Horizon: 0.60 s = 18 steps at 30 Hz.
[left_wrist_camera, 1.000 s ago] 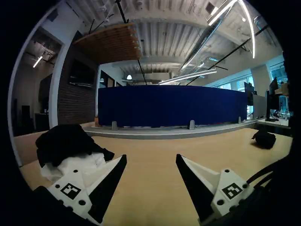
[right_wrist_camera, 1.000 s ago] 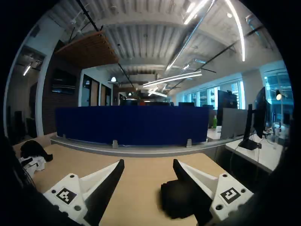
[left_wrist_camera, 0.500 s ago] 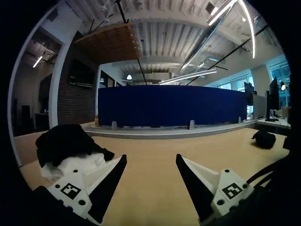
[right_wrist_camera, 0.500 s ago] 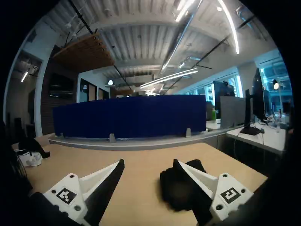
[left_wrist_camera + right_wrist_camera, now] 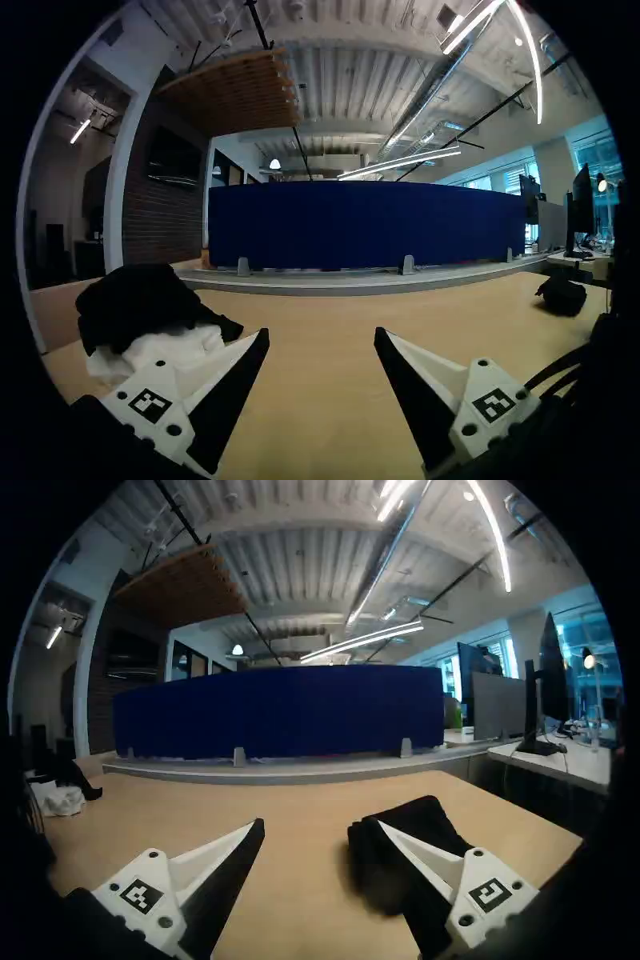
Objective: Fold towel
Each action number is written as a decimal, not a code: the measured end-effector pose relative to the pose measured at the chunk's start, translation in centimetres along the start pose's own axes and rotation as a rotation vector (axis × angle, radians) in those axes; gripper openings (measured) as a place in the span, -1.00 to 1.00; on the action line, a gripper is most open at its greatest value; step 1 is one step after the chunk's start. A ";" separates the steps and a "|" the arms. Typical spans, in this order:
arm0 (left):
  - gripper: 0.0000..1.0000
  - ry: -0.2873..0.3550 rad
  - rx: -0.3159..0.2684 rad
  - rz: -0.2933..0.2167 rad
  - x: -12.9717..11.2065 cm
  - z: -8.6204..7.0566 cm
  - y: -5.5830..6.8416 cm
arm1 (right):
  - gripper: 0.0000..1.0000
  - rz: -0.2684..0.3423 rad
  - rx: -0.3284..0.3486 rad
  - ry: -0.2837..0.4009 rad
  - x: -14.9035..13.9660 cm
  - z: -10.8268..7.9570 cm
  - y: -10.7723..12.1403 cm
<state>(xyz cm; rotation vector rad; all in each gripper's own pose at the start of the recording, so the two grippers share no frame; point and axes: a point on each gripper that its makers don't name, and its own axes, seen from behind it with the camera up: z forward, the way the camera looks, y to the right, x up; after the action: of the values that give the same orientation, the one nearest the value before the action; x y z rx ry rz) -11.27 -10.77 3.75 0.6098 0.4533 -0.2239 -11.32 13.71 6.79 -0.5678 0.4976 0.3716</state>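
A pile of black and white towels (image 5: 148, 320) lies on the wooden table's left side in the left gripper view, just beyond my left gripper's left finger. My left gripper (image 5: 322, 344) is open, nothing between its fingers. A folded black towel (image 5: 562, 295) lies far off at the table's right. In the right gripper view that folded black towel (image 5: 400, 848) lies on the table right by my right finger, partly behind it. My right gripper (image 5: 316, 832) is open and holds nothing. The towel pile (image 5: 60, 792) shows small at the far left.
A blue partition (image 5: 360, 224) with a grey rail runs along the table's far edge. Desks with monitors (image 5: 552, 696) stand to the right, past the table's right edge. Bare wooden tabletop (image 5: 320, 320) stretches between the pile and the folded towel.
The right gripper has moved and dipped lower, so the folded black towel sits larger and more central by its right finger. The left gripper has stayed still.
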 end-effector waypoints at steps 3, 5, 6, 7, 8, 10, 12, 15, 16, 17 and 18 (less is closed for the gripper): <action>0.95 0.000 0.000 0.000 0.0 0.0 0.0 | 1.00 -0.001 0.000 0.000 -0.3 0.1 -0.3; 0.95 0.000 0.000 0.000 0.0 0.0 0.0 | 1.00 0.002 0.010 0.009 -0.3 0.0 -0.7; 0.95 0.000 0.000 0.000 0.0 0.0 0.0 | 1.00 0.004 0.012 0.010 -0.4 0.0 -0.8; 0.95 0.000 0.000 0.000 0.0 0.0 0.0 | 1.00 0.007 0.013 0.010 -0.5 0.0 -0.9; 0.96 0.000 0.000 0.000 0.0 -0.1 0.0 | 1.00 0.010 0.014 0.010 -0.6 0.0 -1.0; 0.96 0.000 0.000 0.000 0.0 -0.1 0.0 | 1.00 0.014 0.013 0.008 -0.9 -0.1 -1.1; 0.96 0.000 0.000 0.000 0.0 -0.1 -0.1 | 1.00 0.013 0.012 0.007 -1.0 -0.1 -1.2; 0.96 0.000 0.000 0.000 0.0 -0.1 -0.1 | 1.00 0.002 0.012 0.011 -0.8 -0.2 -1.3; 0.96 0.000 0.000 0.000 0.0 -0.1 -0.1 | 1.00 -0.003 0.013 0.013 -0.8 -0.2 -1.4; 0.96 0.000 0.000 0.000 0.0 -0.1 -0.1 | 1.00 -0.008 0.013 0.015 -0.8 -0.3 -1.5; 0.96 0.000 0.000 0.000 0.0 -0.1 -0.1 | 1.00 -0.013 0.013 0.017 -0.8 -0.3 -1.5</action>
<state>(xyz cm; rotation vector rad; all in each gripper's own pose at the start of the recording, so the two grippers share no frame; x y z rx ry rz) -11.31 -10.76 3.65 0.6098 0.4531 -0.2240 -11.34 12.18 7.62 -0.5616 0.5126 0.3514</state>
